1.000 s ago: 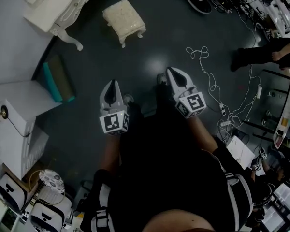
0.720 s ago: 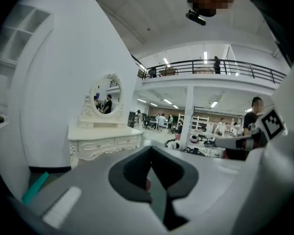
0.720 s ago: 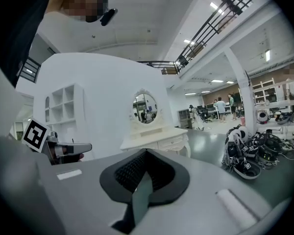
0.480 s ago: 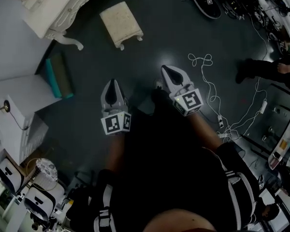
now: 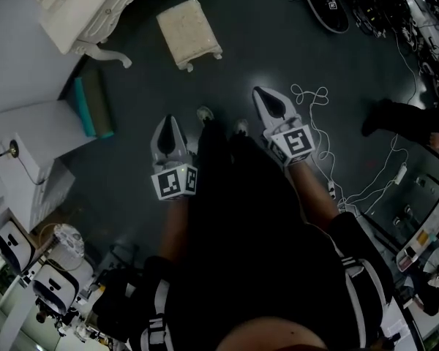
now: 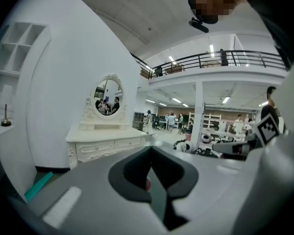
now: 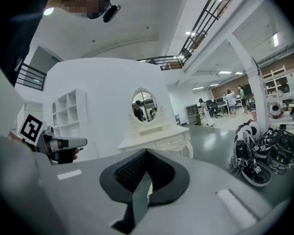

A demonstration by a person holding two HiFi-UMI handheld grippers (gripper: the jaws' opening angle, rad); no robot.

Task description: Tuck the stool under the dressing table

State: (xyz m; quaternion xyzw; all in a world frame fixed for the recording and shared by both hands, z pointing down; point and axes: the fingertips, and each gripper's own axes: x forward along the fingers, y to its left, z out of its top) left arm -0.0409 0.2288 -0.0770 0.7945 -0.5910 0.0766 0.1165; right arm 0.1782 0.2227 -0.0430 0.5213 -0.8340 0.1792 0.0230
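The cream upholstered stool (image 5: 189,31) stands free on the dark floor, to the right of the white carved dressing table (image 5: 80,9). My left gripper (image 5: 169,120) is shut and empty, held level a good way short of the stool. My right gripper (image 5: 260,93) is also shut and empty, off to the stool's right. In the left gripper view the dressing table (image 6: 107,143) with its oval mirror (image 6: 108,96) lies ahead beyond the shut left gripper (image 6: 149,153). The right gripper view shows the dressing table (image 7: 157,140) past the shut right gripper (image 7: 146,155). Neither gripper view shows the stool.
A teal board (image 5: 84,108) leans by a white cabinet (image 5: 29,159) at the left. A white cable (image 5: 314,115) loops over the floor at the right, near another person's foot (image 5: 395,115). Several shoes (image 5: 329,6) lie at the far right.
The person has stepped forward, carrying both shut grippers along. The cable loop that lay ahead of the right gripper is now beside it. The stool has not moved.
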